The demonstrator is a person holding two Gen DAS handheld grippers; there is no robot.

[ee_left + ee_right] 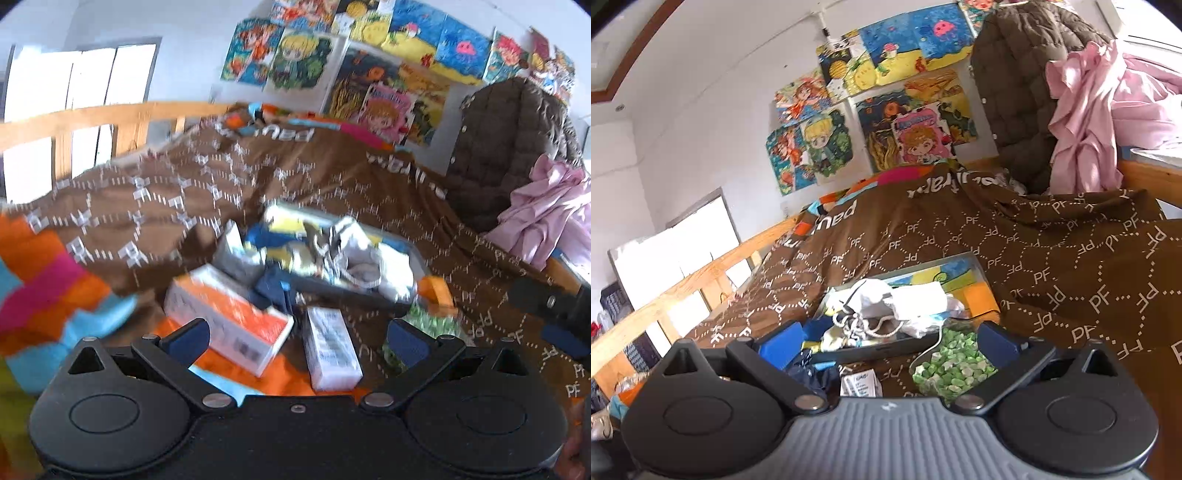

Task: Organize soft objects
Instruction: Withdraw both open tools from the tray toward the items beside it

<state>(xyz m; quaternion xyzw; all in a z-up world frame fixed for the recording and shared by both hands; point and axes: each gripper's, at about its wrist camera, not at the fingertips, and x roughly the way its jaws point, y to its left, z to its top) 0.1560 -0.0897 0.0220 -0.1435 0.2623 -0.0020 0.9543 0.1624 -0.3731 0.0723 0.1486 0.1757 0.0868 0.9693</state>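
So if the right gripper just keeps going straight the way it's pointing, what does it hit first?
Most likely the pile of white cloth and cord lying in the tray on the brown blanket. The right gripper is open, with the bag of green pieces just right of centre; depth is hard to judge.

I see a brown blanket (1052, 266) with a cream dotted hexagon pattern and "PF" letters. The tray (886, 347) is grey. In it lies white cloth (905, 299). Beside it, a bag (953, 365) holds green and white pieces. One box (229, 317) is white and orange. My gripper fingers (783, 347) have blue pads.
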